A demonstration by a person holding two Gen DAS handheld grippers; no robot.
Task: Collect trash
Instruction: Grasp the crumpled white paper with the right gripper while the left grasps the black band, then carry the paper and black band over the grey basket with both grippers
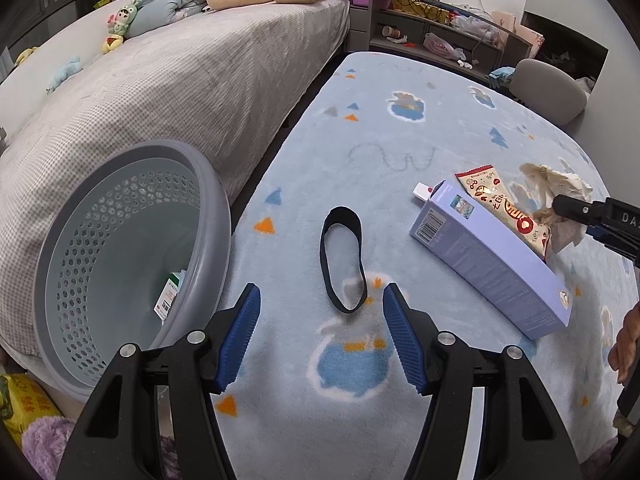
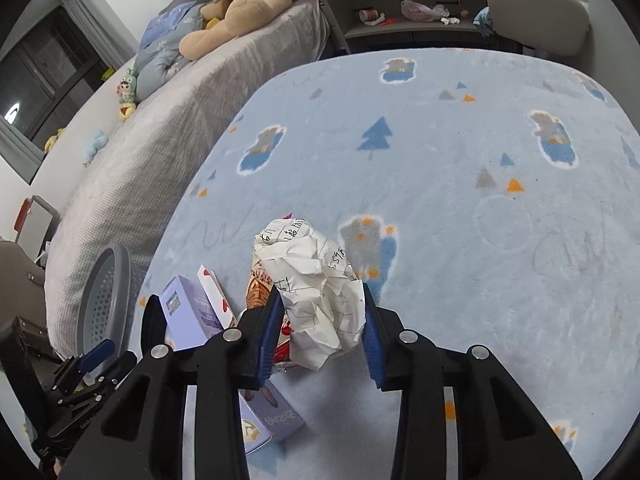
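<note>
pinching crumpled paper, the right claw; only left view shows open left claw over black band.

Left gripper hangs with jaws apart over a black band; basket lower left, box right.

The snack wrapper leaning on the lilac box carries the word "LOVE" beside a heart. The far end of that box bears a barcode, its digits too small to read. The crumpled paper holds handwriting that stays illegible.
</note>
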